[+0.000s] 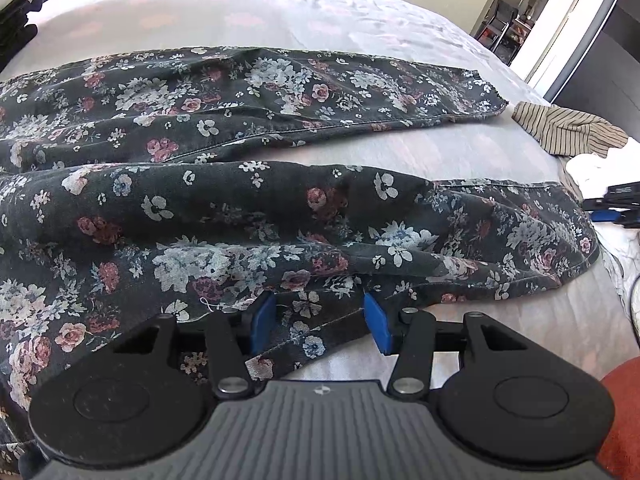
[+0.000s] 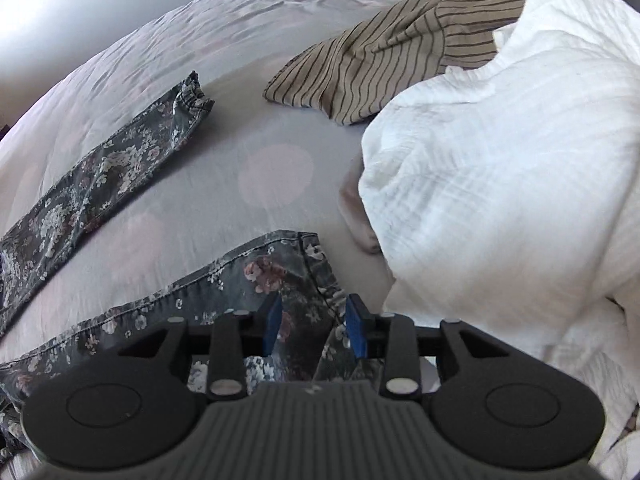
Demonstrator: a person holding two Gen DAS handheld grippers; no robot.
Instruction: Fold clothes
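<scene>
Dark floral trousers [image 1: 224,216] lie flat on the pale bed [image 1: 240,12], both legs stretching away to the right. My left gripper [image 1: 320,318] is open at the near leg's lower edge, and the cloth runs between its blue pads [image 1: 262,322]. In the right wrist view, the near leg's hem [image 2: 288,268] lies under my right gripper [image 2: 315,322]. That gripper is also open, with floral fabric between its blue fingers [image 2: 356,330]. The far leg [image 2: 112,176] lies apart to the left, its cuff bunched.
A beige striped garment [image 2: 384,52] and a crumpled white garment [image 2: 500,184] lie right of the hems, the white one touching the right gripper's side. Dark clothes are stacked at the far left [image 1: 16,20]. An open doorway [image 1: 512,20] lies beyond the bed.
</scene>
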